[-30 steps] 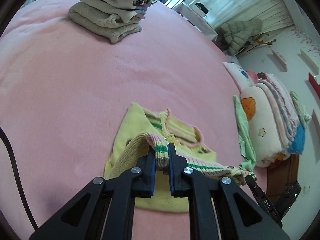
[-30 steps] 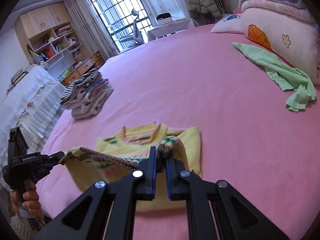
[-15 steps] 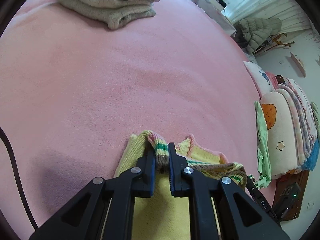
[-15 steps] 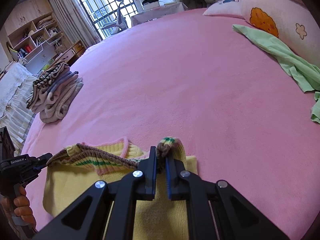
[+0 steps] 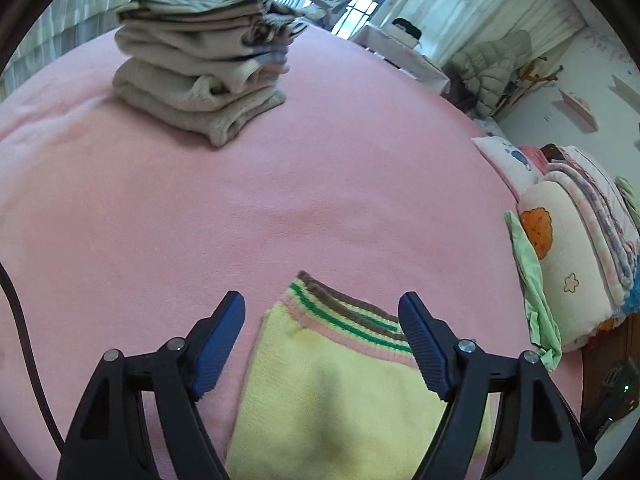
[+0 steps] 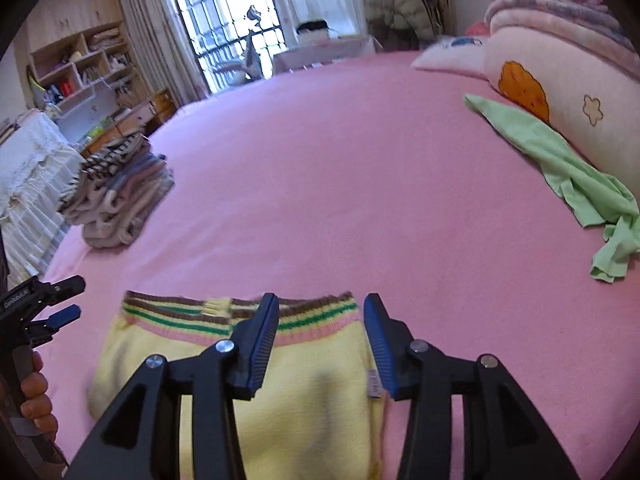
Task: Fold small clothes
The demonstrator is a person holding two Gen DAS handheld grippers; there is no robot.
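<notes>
On the pink bed, the yellow knit sweater lies folded; both the left gripper and the right gripper gape empty, so lift straight off without snagging the striped hem.

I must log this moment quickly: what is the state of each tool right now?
Left tool: open, holding nothing, above the yellow knit sweater.
Right tool: open, holding nothing, above the same sweater.

beside the cartoon-print pillow sit a white pillow, and folded quilts above it; beyond it a barred window and wooden shelves.
</notes>
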